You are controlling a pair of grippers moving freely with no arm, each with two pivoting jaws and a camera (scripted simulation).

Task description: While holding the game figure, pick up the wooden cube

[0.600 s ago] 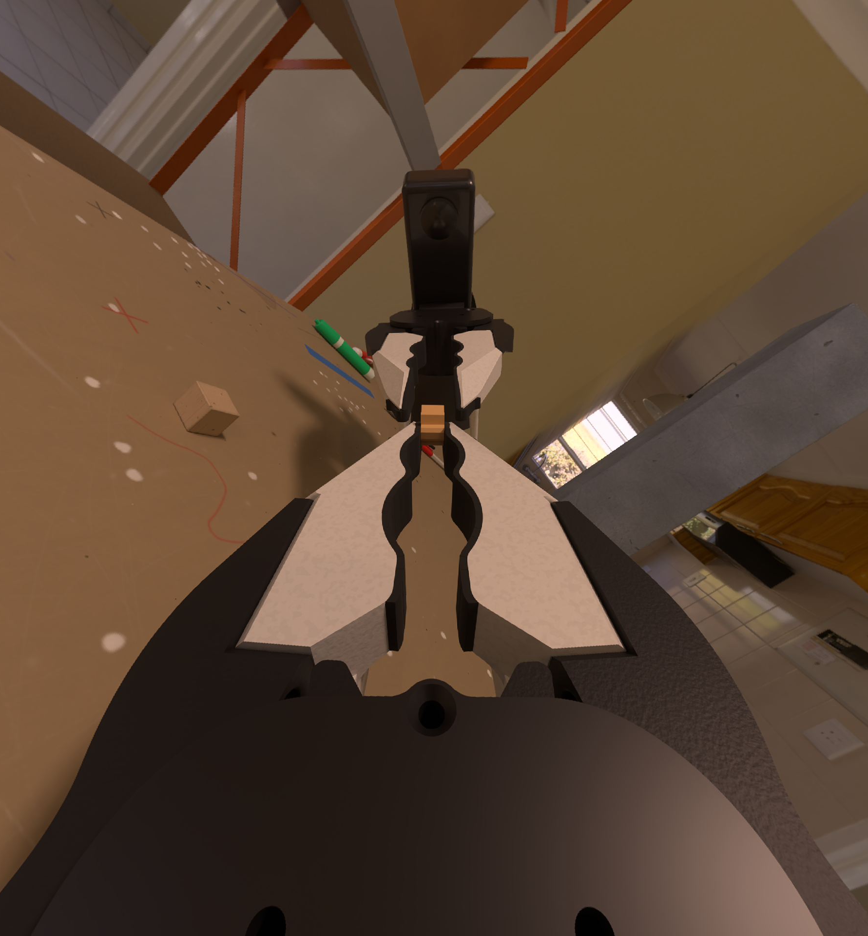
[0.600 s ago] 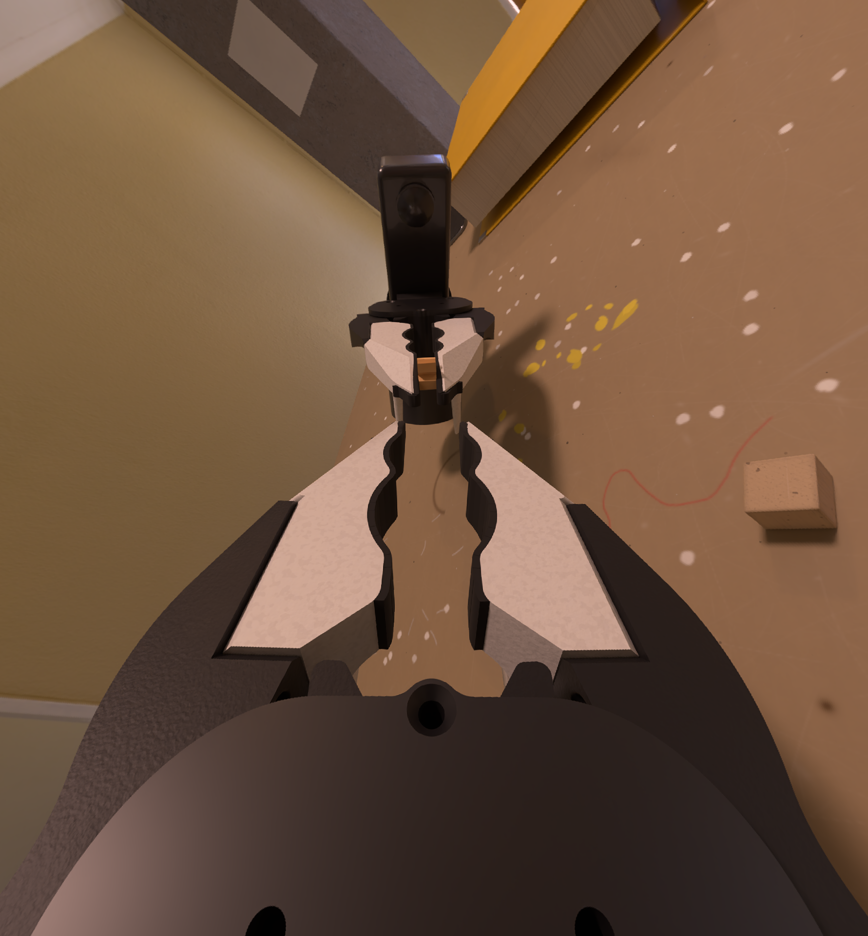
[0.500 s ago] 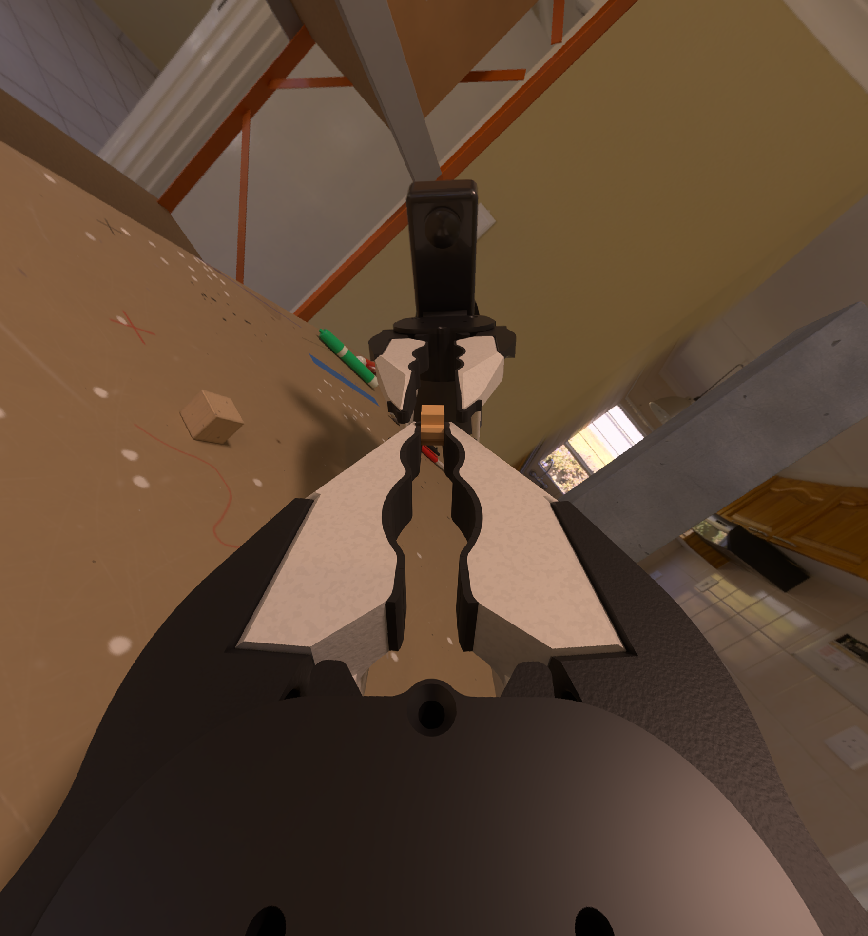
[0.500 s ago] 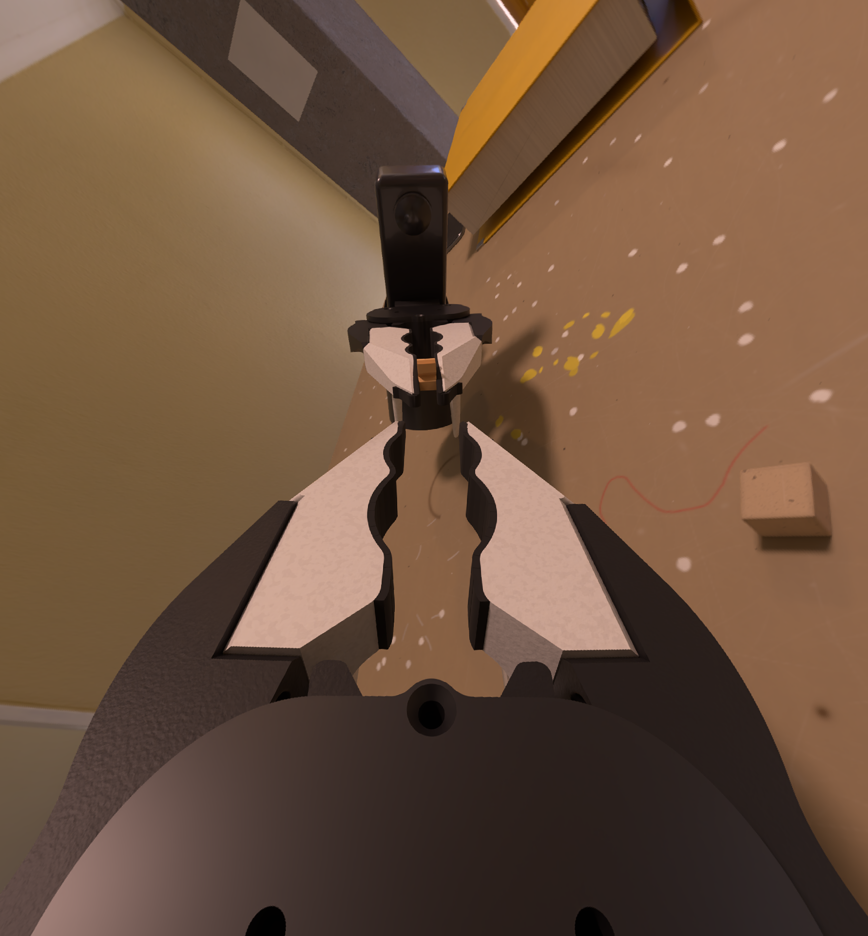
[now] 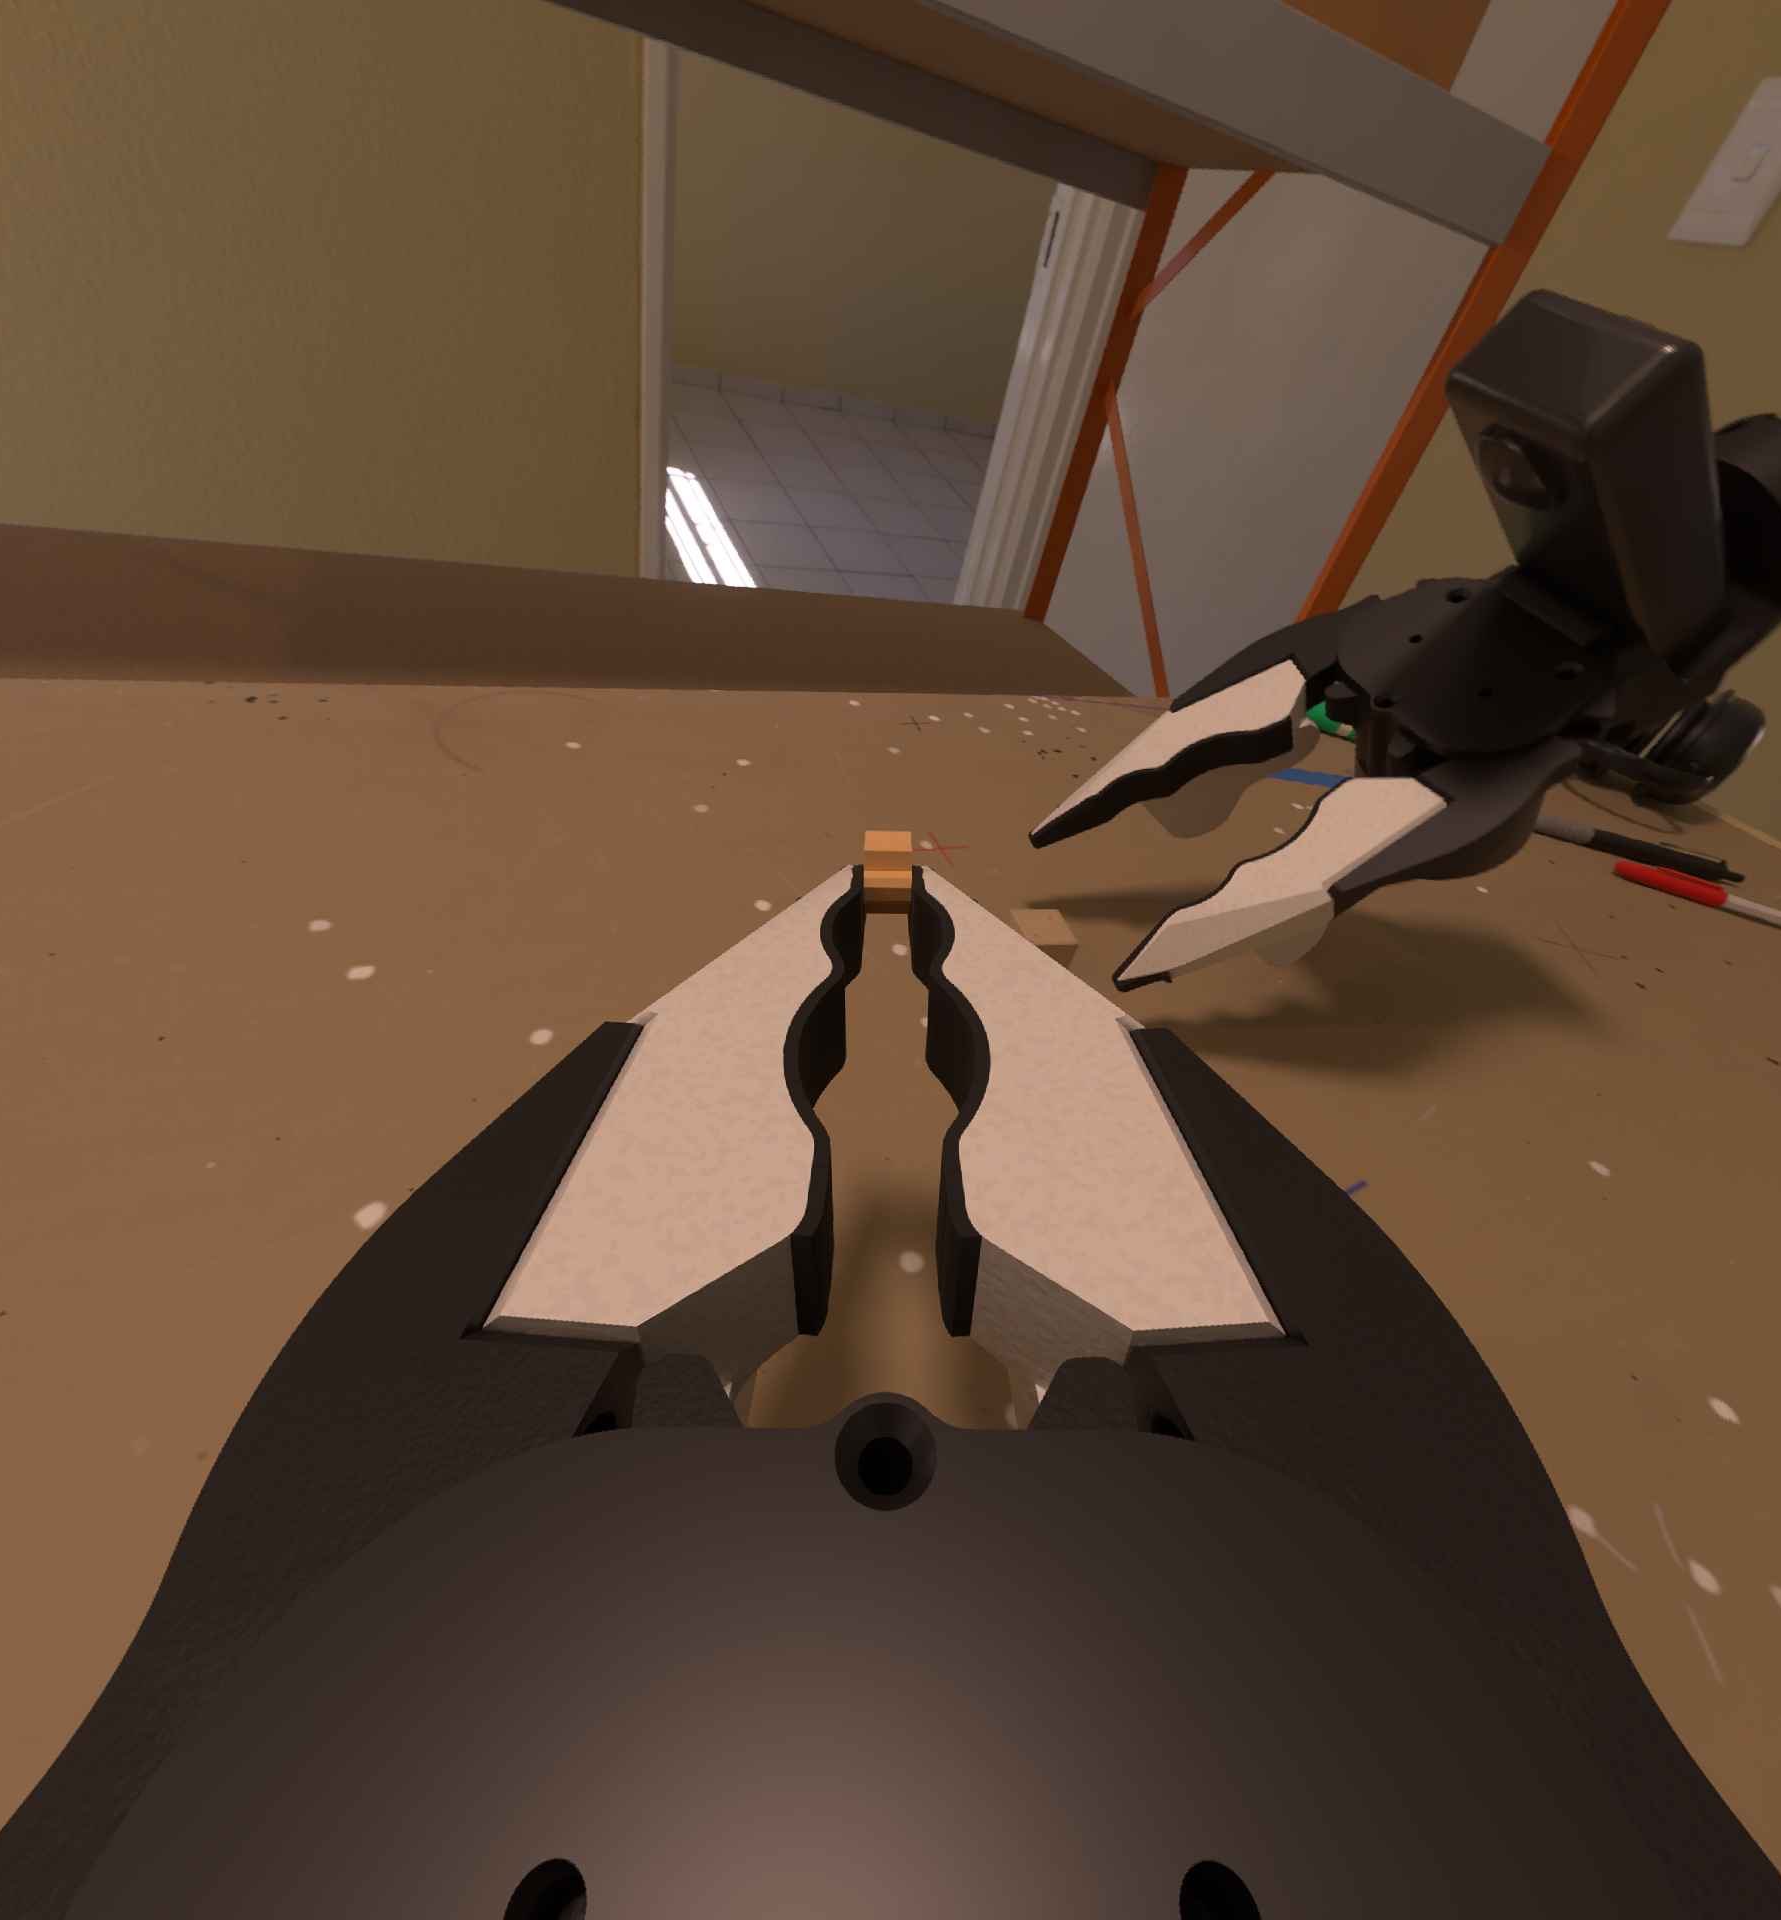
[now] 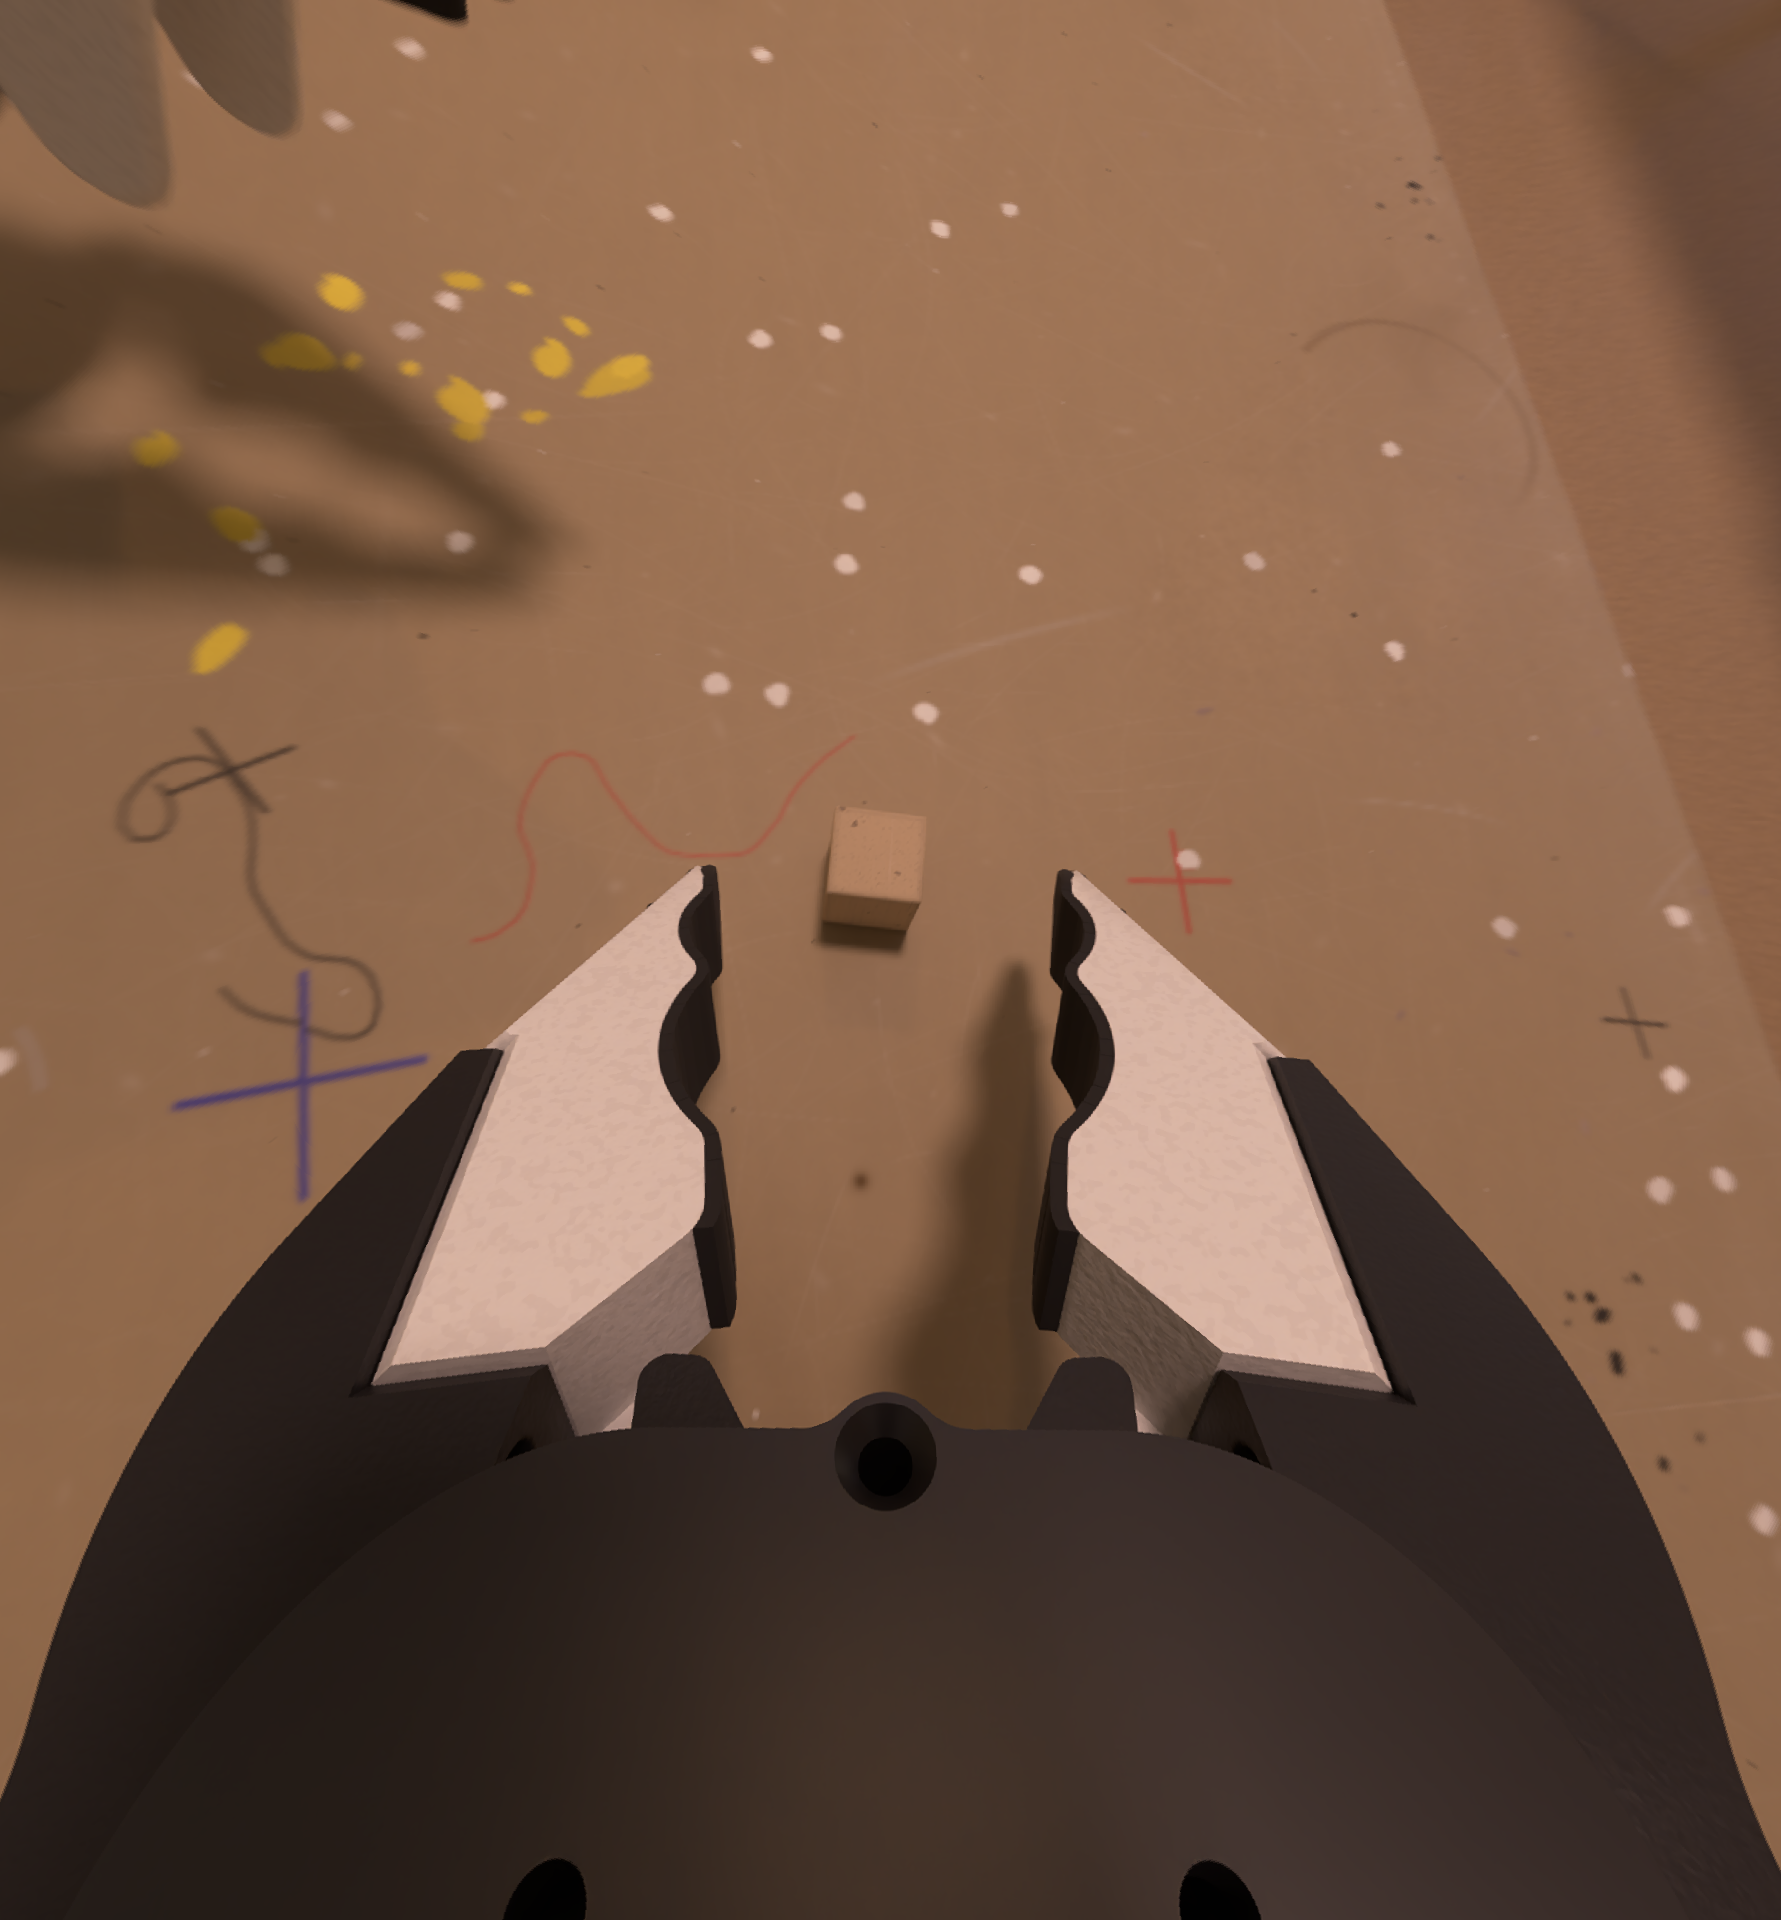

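Right wrist view puts the wooden cube point(image 6: 873, 869) on my paint-flecked tabletop point(image 6: 1177, 520), just ahead of my right gripper point(image 6: 886, 878), whose fingers are spread wide, nothing between them. It's a plain tan block, a red squiggle point(image 6: 657, 810) beside it. My left gripper point(image 5: 886, 883) pinches the orange game figure point(image 5: 887, 869); markers point(image 5: 1675, 878) lie well apart.
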